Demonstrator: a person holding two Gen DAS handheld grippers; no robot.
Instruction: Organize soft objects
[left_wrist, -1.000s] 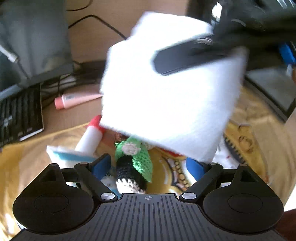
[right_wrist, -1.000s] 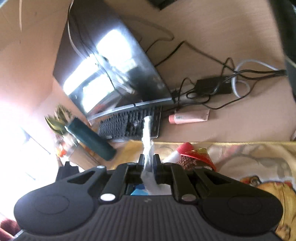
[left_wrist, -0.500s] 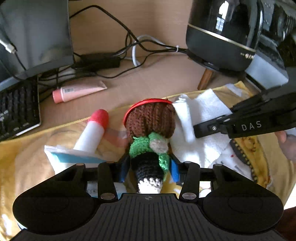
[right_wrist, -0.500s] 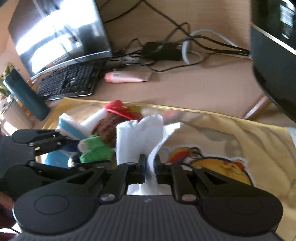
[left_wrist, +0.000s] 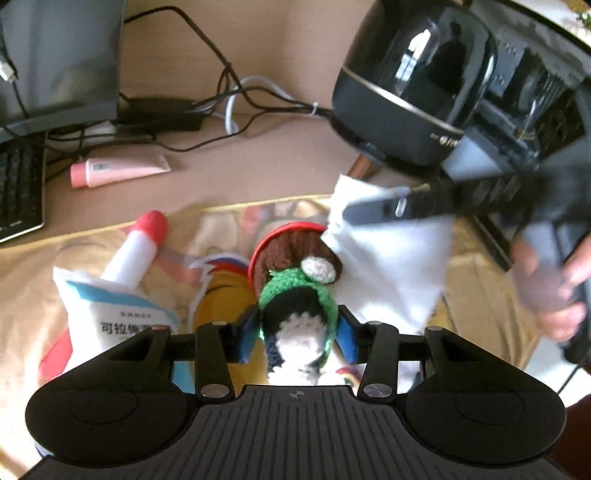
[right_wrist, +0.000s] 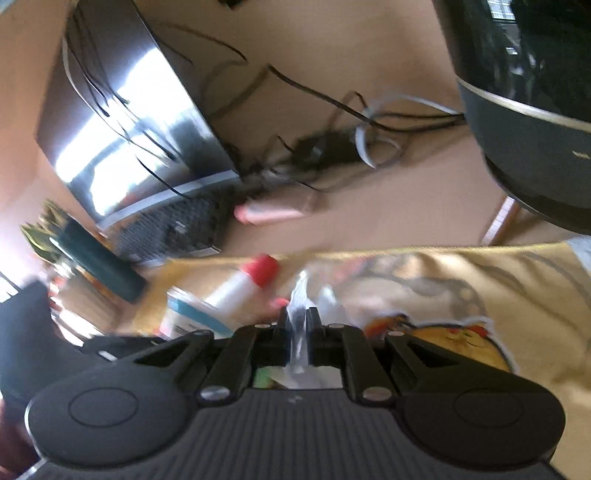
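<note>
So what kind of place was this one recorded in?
Most likely a home desk or office corner: a monitor and keyboard stand at the left, tangled cables run along the wooden desktop, and a yellow cartoon-print cloth holds the soft objects.

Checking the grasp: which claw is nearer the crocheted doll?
Left. The left claw is shut on the crocheted doll, its fingers on both sides. The right claw is apart, to the doll's right, pinching the white cloth.
</note>
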